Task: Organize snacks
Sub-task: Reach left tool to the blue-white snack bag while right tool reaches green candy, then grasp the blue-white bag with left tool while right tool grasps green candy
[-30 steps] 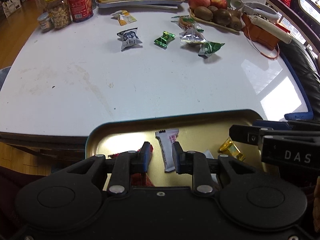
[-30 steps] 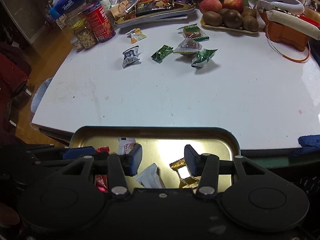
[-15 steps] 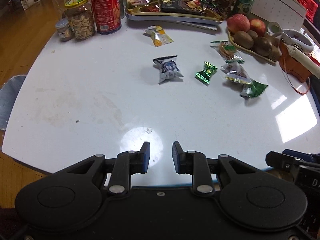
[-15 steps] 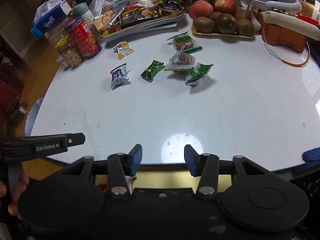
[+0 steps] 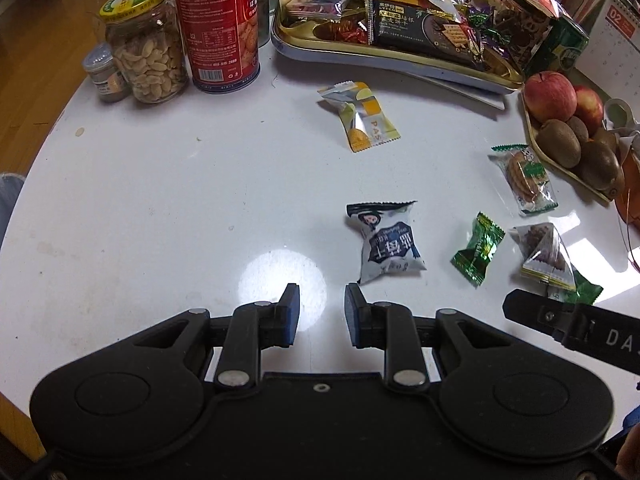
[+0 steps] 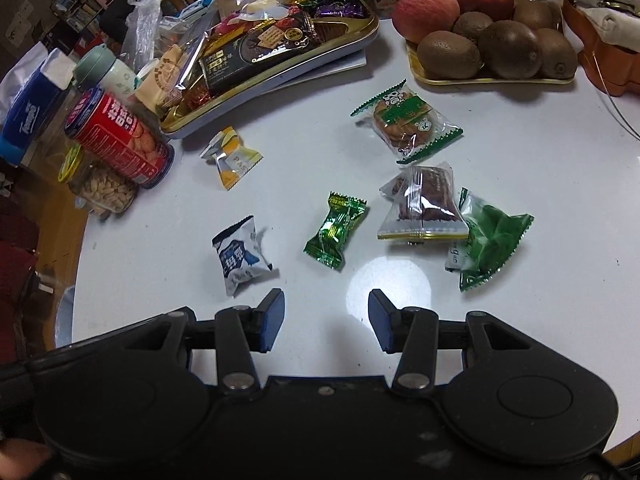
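Several wrapped snacks lie loose on the white table (image 5: 160,208). A blue-and-white packet (image 5: 387,245) (image 6: 240,258) lies just ahead and right of my open, empty left gripper (image 5: 318,306). A green candy (image 5: 478,249) (image 6: 335,230), a clear packet with brown filling (image 5: 544,252) (image 6: 424,208), a green pouch (image 6: 486,242), a cookie packet (image 5: 528,178) (image 6: 406,120) and a yellow packet (image 5: 362,116) (image 6: 232,158) lie farther out. My right gripper (image 6: 326,310) is open and empty, just short of the green candy.
A gold tray (image 5: 320,46) (image 6: 360,38) heaped with snacks stands at the back. A red can (image 5: 218,20) (image 6: 118,136) and a peanut jar (image 5: 146,44) stand at the back left. A fruit tray (image 5: 560,160) (image 6: 496,78) holds apples and kiwis at the right.
Both grippers have moved forward from over the near gold tray, out across the table toward the loose snacks. That tray has dropped out of view. Both stay open.
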The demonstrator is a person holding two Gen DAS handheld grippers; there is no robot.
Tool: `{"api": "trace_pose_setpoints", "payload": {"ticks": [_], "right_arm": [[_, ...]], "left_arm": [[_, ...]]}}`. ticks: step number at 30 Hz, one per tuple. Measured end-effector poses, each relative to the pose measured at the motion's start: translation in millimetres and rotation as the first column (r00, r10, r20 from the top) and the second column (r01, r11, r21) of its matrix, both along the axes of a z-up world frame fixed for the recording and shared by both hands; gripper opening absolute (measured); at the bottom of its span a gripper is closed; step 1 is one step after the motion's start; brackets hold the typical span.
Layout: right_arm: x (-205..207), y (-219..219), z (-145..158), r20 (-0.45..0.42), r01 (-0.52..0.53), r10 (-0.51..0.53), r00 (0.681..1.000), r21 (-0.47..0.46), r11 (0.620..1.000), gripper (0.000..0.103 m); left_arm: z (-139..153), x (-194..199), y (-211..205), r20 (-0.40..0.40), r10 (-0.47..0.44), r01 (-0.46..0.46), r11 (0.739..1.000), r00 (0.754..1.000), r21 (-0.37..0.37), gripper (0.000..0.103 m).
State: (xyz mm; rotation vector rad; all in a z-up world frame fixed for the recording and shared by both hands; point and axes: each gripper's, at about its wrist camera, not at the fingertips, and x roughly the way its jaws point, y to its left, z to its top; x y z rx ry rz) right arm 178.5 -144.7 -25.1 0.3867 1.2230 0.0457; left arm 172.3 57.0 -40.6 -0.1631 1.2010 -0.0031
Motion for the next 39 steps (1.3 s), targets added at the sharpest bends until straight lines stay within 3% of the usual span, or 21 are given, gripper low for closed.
{"api": "trace_pose_setpoints", "payload": {"ticks": [11,21,27,33,39], "right_arm": [[35,-3,-22,-0.023,0.060,-0.059,0.998,0.055,0.997,0.051],[49,4,-31,-0.028,0.057,-0.056,0.998,0.044,0.997,0.051],[54,3,-35,-0.030,0.065,-0.064,0.998,0.044,0.997,0.051],[55,-1,-42,-0.038,0.077,-0.076,0.996,0.040,0.996,0.051],[59,-1,-43,-0.034,0.077,-0.076,0.997,0.044,0.996,0.051]], "left_arm": [[-9,27,11,-0.023,0.012,-0.014,0.996,1.000,-0.087,0.039],[-6,42,1,0.007,-0.048,0.049,0.994,0.999,-0.096,0.039],[-7,46,0,0.012,-0.052,0.054,0.978,0.999,-0.200,0.039],[-7,49,-12,0.030,-0.095,0.098,0.988,0.995,-0.123,0.040],[-15,52,-19,0.000,-0.084,0.084,0.993,0.996,-0.080,0.039]]}}
